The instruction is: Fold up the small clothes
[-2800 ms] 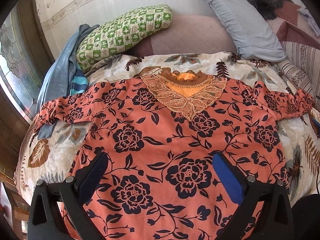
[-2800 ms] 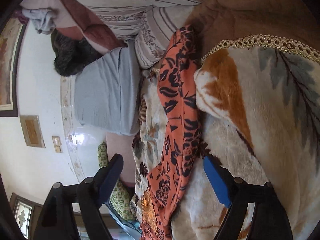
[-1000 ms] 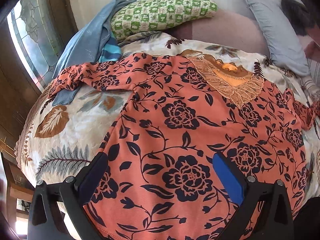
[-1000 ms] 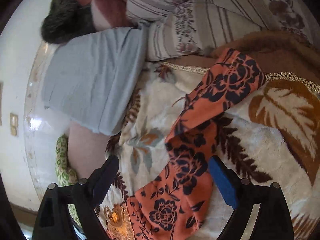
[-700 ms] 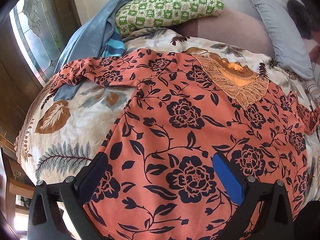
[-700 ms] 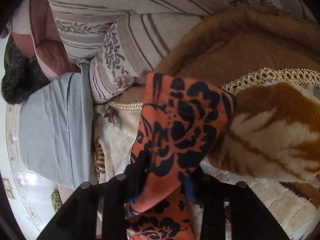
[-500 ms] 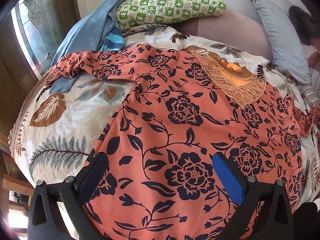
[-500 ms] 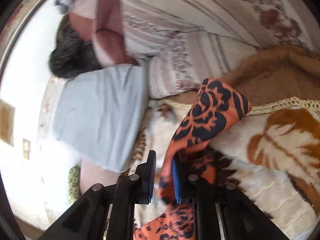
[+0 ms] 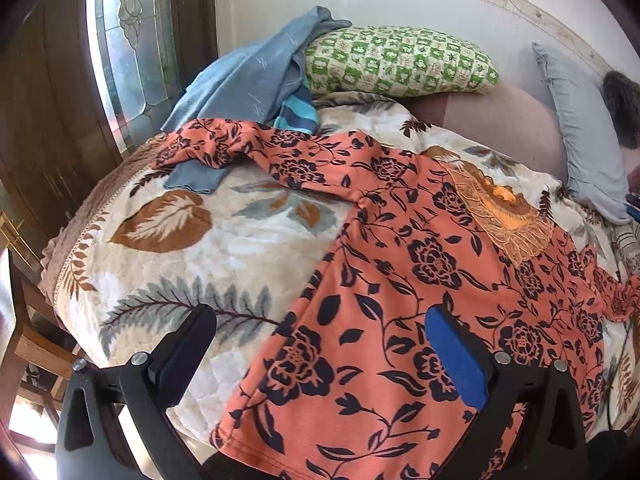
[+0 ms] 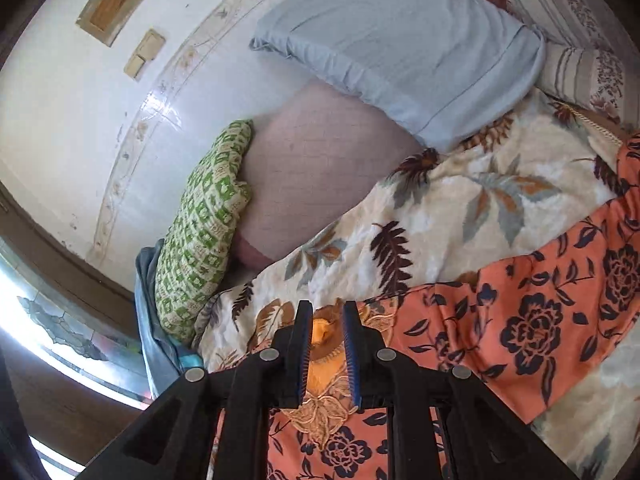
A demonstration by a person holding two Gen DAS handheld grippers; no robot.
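An orange blouse with dark flowers (image 9: 400, 280) lies spread on the leaf-print blanket (image 9: 208, 248). Its lace collar (image 9: 504, 216) points to the headboard. Its left sleeve (image 9: 248, 148) stretches to the bed's left edge. My left gripper (image 9: 320, 348) is open and empty, hovering over the blouse's left hem. In the right wrist view my right gripper (image 10: 326, 320) sits over the collar (image 10: 320, 400), jaws nearly together with a narrow gap, nothing visibly between them. The right sleeve (image 10: 560, 300) lies across the blanket (image 10: 460, 216) at right.
A green checked pillow (image 9: 400, 64), a grey-blue pillow (image 9: 576, 128) and a blue garment (image 9: 256, 80) lie at the head of the bed. A stained-glass window (image 9: 128, 40) and wooden frame stand at left. The bed edge drops off at lower left.
My right gripper closed on the right sleeve end, carried it inward, and now sits over the collar without the sleeve between its jaws. My left gripper drifted left toward the hem's left side.
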